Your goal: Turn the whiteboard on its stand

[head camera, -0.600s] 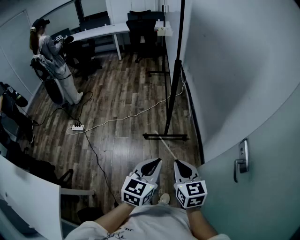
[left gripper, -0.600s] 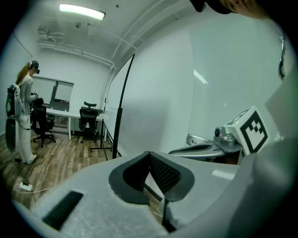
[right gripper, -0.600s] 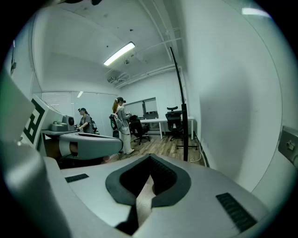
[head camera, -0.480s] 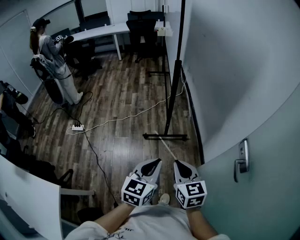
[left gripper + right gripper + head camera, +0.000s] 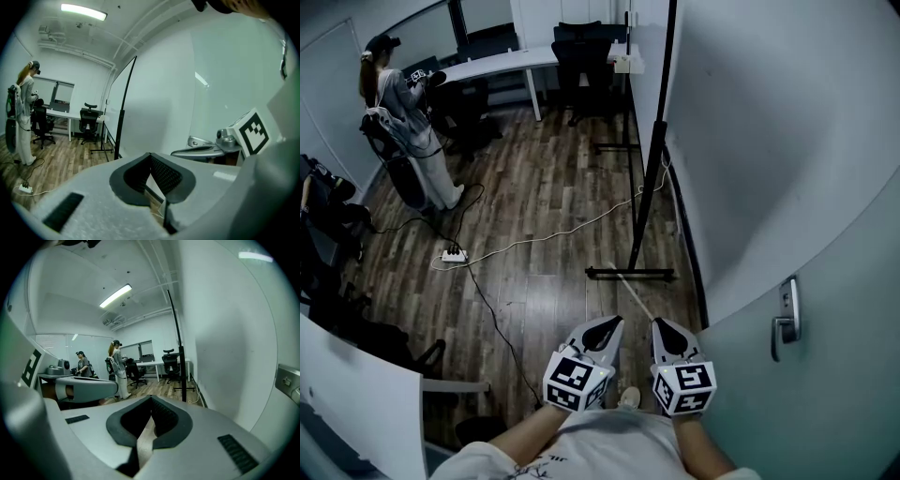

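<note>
Well short of the whiteboard stand (image 5: 649, 178), left gripper (image 5: 605, 330) and right gripper (image 5: 667, 336) hang side by side, both clenched shut, empty.

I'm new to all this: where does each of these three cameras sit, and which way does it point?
Head view: on the person's head, looking steeply down at the brown wood floor; the left tongs, the right tongs and both forearms show.
Left gripper view: rides the left tongs, looking along their shut jaws toward the large white whiteboard on its black stand; the right tongs show at right.
Right gripper view: rides the right tongs, facing likewise; the left tongs show at left.
Shared: both gripper views catch the whiteboard.
</note>
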A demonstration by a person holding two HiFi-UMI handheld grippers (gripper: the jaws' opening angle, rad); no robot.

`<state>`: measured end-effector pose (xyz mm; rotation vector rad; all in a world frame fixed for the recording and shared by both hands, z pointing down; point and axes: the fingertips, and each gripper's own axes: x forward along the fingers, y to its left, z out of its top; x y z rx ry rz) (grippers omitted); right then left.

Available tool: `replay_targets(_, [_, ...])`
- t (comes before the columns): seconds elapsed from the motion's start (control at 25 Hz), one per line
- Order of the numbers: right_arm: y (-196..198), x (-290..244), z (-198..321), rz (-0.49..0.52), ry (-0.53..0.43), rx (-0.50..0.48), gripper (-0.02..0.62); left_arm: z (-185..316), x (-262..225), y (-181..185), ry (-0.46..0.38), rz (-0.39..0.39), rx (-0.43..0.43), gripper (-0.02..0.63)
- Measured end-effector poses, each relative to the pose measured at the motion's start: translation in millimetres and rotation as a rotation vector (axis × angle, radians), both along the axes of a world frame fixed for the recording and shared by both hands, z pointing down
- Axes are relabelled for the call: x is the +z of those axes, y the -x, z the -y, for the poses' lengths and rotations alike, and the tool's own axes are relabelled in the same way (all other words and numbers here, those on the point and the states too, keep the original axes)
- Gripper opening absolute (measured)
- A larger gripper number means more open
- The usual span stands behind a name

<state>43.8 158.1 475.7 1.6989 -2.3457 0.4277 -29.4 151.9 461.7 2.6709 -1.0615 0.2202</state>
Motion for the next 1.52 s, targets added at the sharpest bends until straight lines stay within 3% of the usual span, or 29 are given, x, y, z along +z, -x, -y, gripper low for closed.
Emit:
replay_targets(0.48, [25.4, 5.4, 7.7, 0.002, 0.008, 0.056, 0.006, 8.9, 5.4, 37.0, -0.009, 0.018, 0.031, 0.009])
replay_targets(0.68, [25.2, 14.8, 19.0, 0.015, 0.024, 0.062, 0.006, 19.9, 11.0, 36.1, 0.018, -0.004, 0.028, 0.009])
replay_targets(1.52, [-39.1, 3.6, 204.1, -0.003, -0.022, -0.015, 0.006, 198.1, 0.3, -28.0, -0.019, -0.01, -0.051, 0.009])
